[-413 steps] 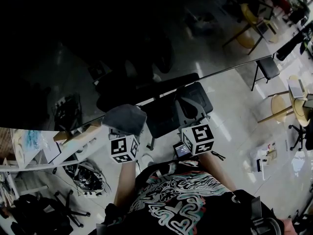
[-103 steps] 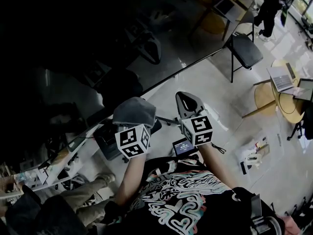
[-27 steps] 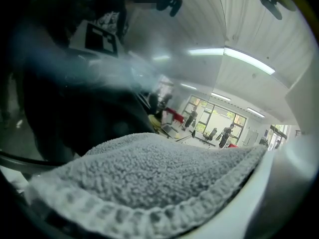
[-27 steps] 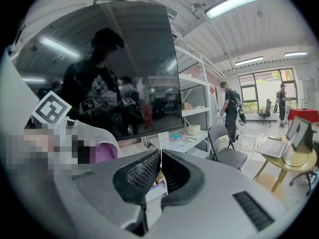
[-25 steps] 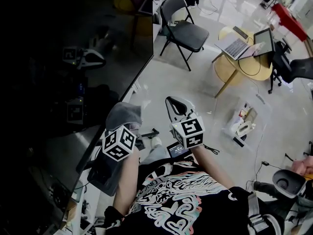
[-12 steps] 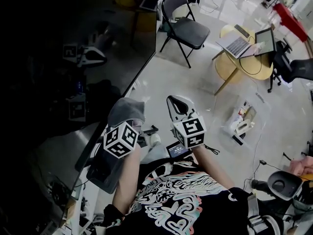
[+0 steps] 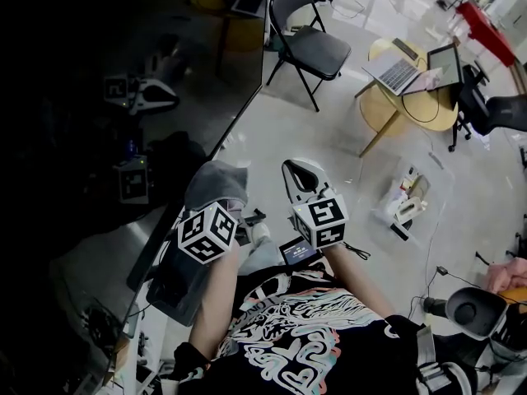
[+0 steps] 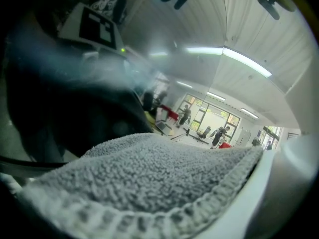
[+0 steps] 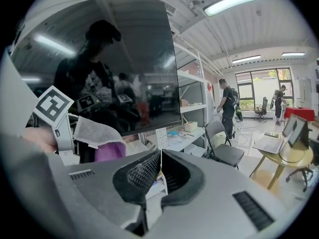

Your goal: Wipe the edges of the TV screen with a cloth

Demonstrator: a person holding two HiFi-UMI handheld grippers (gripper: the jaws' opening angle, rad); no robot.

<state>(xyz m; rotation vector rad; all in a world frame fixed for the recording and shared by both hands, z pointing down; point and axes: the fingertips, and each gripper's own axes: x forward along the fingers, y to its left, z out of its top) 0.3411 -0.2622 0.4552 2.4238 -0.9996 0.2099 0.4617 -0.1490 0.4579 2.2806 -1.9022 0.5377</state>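
- Where the TV screen (image 7: 99,97) fills the left of the head view, its dark edge runs diagonally just beside the left tool (image 7: 214,197).
- The left tool is clenched on the cloth (image 8: 149,178), grey terry bunched over its jaws. Whether the cloth touches the edge cannot be told.
- The cloth looks soft, light and limp, so a bunched hold at its middle should suit. The screen is likely fragile and wants gentle pressure.
- The right tool (image 9: 158,169) hangs apart, jaws closed together on nothing.
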